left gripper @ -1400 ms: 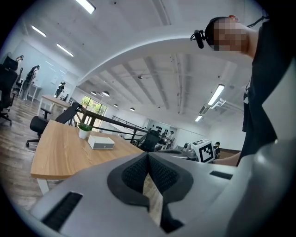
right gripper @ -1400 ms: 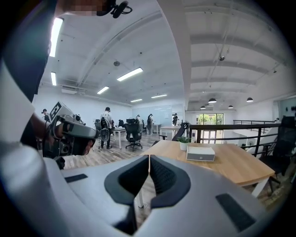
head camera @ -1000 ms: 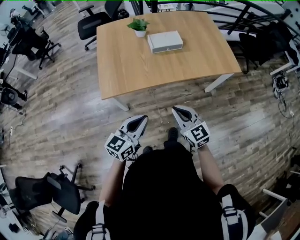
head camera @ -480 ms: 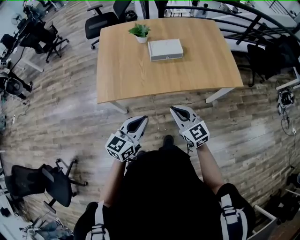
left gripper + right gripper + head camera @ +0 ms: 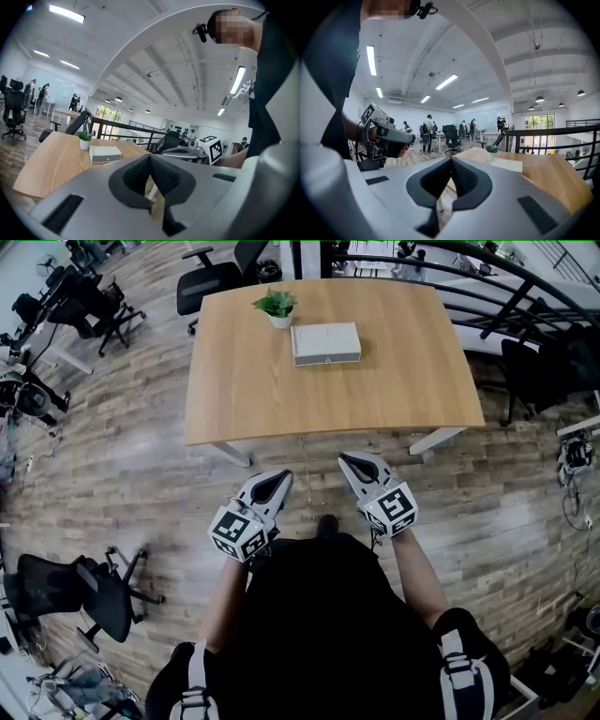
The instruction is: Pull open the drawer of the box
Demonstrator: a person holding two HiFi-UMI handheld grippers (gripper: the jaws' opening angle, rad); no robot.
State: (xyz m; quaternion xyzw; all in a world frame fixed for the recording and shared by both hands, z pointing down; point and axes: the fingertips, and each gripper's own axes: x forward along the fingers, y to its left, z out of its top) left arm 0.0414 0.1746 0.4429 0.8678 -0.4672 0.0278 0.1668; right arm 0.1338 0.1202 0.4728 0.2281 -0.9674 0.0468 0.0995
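Where box (image 5: 325, 343) sits — plant (image 5: 277, 306) just beside, perhaps touching.

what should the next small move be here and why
Probably a step forward to the table edge. The left gripper and right gripper are both shut and empty, held over the floor close to the body. The box sits far across the tabletop beside the potted plant, its drawer not yet pulled out, likely beyond reach.

the left tool (image 5: 279, 476) and right tool (image 5: 349, 459) have come nearer the table (image 5: 234, 390)
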